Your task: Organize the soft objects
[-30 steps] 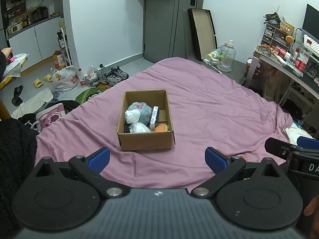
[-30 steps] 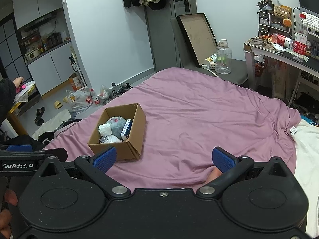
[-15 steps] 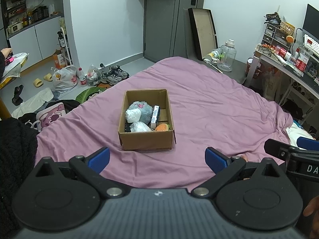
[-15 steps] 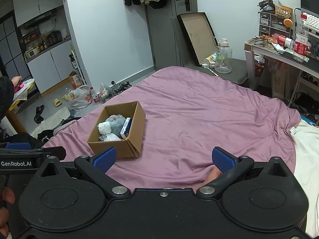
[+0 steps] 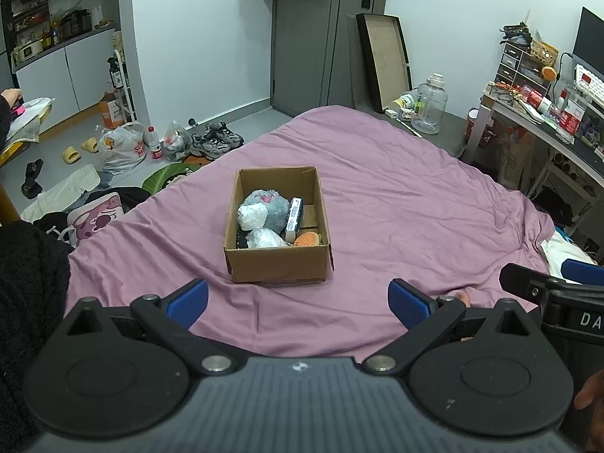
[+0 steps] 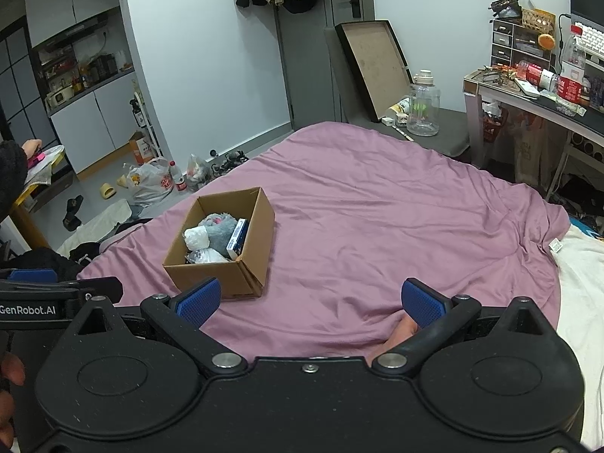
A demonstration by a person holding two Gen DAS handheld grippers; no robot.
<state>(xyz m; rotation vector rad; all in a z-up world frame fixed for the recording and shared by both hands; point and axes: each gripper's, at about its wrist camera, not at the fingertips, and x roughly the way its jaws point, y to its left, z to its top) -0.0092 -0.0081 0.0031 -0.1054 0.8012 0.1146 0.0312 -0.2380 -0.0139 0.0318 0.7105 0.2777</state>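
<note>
An open cardboard box (image 5: pixel 277 262) stands on a purple bed sheet (image 5: pixel 396 204). It holds a grey plush toy (image 5: pixel 270 207), two white soft bundles (image 5: pixel 252 216), a blue and white packet (image 5: pixel 294 219) and an orange soft item (image 5: pixel 306 239). The box also shows in the right wrist view (image 6: pixel 260 222), left of centre. My left gripper (image 5: pixel 298 298) is open and empty, held back from the box's near side. My right gripper (image 6: pixel 309 300) is open and empty, to the right of the box and short of it.
The floor to the left of the bed is littered with shoes (image 5: pixel 215 141), plastic bags (image 5: pixel 120 147) and clothes. A desk (image 6: pixel 528 102) with bottles stands at the right. A large clear jug (image 5: pixel 430 104) and a leaning frame (image 5: pixel 383 60) are beyond the bed's far edge.
Both wrist views have shifted slightly; the box sits a touch higher in the right wrist view. Both grippers stay open and nothing has been picked up.
</note>
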